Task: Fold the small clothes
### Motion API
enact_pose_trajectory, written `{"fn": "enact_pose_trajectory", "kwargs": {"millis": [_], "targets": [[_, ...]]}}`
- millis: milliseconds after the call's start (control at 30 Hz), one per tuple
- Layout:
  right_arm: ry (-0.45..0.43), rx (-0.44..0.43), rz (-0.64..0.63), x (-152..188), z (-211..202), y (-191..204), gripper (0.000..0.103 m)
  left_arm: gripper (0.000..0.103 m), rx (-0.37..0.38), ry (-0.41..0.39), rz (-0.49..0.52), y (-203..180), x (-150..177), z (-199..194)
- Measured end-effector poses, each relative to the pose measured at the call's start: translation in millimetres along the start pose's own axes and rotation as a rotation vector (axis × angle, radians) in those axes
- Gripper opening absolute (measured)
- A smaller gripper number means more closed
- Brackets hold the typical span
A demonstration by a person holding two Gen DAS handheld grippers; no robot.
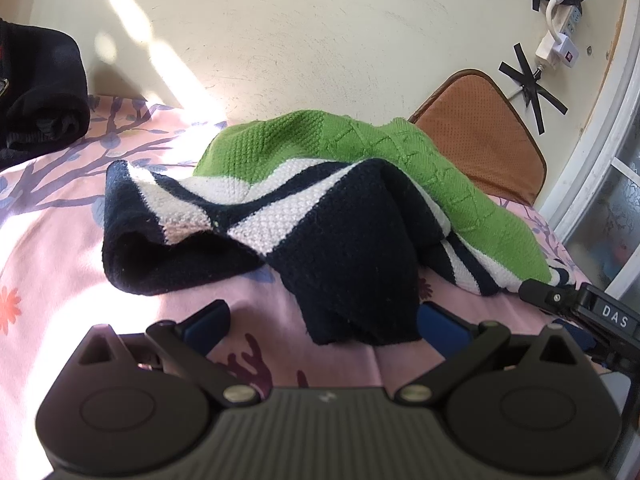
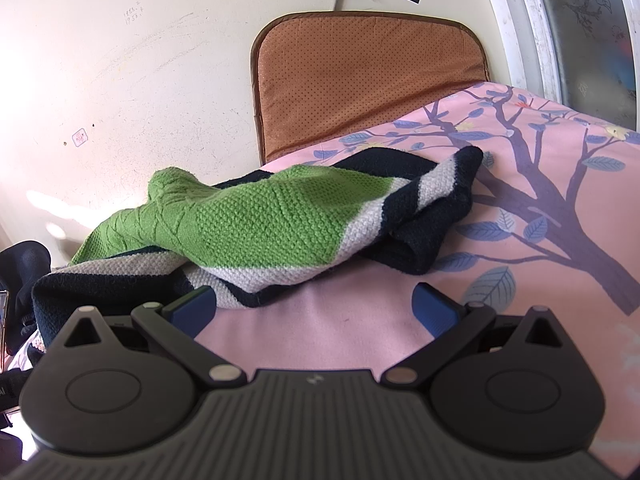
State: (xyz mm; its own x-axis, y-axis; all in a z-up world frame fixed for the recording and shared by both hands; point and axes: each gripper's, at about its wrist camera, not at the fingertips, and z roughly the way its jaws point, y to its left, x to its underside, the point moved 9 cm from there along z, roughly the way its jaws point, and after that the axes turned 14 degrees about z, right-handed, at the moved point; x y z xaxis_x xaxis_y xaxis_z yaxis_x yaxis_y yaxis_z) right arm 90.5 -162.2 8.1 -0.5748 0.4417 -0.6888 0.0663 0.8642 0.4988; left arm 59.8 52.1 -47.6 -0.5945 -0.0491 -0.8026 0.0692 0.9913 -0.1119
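A knitted sweater (image 1: 320, 208) in green, white and navy lies crumpled on a pink floral bedsheet (image 1: 60, 240). My left gripper (image 1: 324, 322) is open just in front of it, low over the sheet. A navy fold of the sweater reaches down between its fingers, against the right one. In the right wrist view the sweater (image 2: 256, 216) lies ahead and to the left. My right gripper (image 2: 314, 308) is open over bare sheet (image 2: 320, 320), its left finger at the striped hem. Part of the right gripper (image 1: 536, 294) shows beside that hem in the left wrist view.
A brown padded mat (image 2: 368, 88) leans on the wall behind the bed. A pile of black clothing (image 1: 40, 92) sits far left. A power strip (image 1: 560, 28) and taped cables hang on the wall. A window frame (image 1: 600, 160) borders the right side.
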Motion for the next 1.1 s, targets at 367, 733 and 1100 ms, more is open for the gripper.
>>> {"fn": "enact_pose_trajectory", "kwargs": {"millis": [367, 733, 1100], "targets": [[0.0, 0.0, 0.0, 0, 0, 0, 0.103, 0.103, 0.004, -0.001, -0.004, -1, 0, 0], [0.0, -0.001, 0.001, 0, 0, 0, 0.103, 0.103, 0.011, -0.005, -0.013, 0, 1, -2], [0.027, -0.078, 0.019, 1, -7, 7, 0.102, 0.091, 0.082, -0.029, -0.101, 12, -3, -6]]}}
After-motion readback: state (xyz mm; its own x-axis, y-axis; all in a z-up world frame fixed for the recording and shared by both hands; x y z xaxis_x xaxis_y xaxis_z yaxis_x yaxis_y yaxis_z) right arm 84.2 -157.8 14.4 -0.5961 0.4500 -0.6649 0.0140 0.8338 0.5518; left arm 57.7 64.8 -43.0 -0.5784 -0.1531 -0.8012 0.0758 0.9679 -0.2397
